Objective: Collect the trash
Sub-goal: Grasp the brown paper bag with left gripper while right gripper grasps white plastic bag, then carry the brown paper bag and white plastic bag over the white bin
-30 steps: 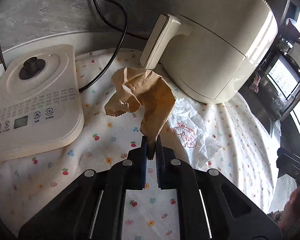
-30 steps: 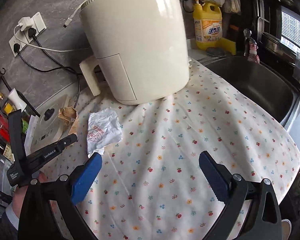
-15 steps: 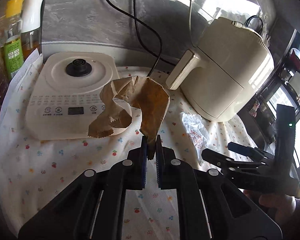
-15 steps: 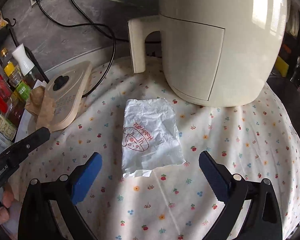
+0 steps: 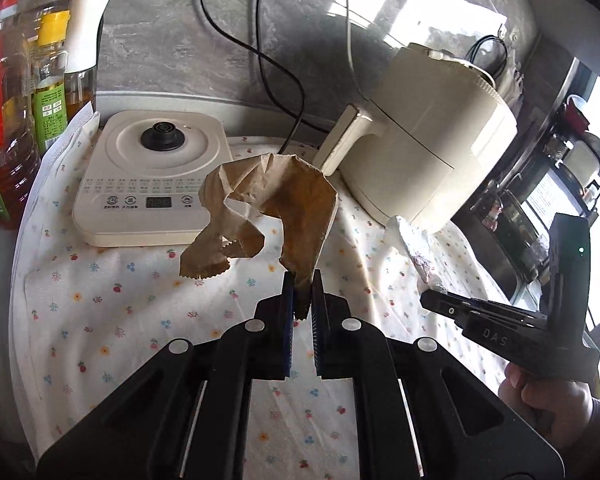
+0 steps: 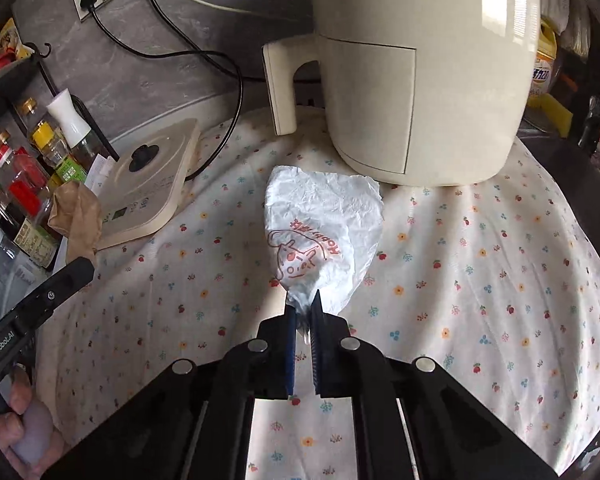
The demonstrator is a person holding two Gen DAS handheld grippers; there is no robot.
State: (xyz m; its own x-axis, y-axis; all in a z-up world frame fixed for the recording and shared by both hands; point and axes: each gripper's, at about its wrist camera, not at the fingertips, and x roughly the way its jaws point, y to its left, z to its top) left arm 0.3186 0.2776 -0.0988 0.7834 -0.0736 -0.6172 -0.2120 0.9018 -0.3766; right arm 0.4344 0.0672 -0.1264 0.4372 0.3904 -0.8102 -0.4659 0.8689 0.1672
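At the lower centre of its view the right gripper (image 6: 303, 312), wide apart a second ago, is closing on the white wrapper (image 6: 324, 228), while the left gripper (image 5: 302, 294) pinches the brown paper bag (image 5: 268, 208) aloft mid-frame, so both scraps look ready to carry off.
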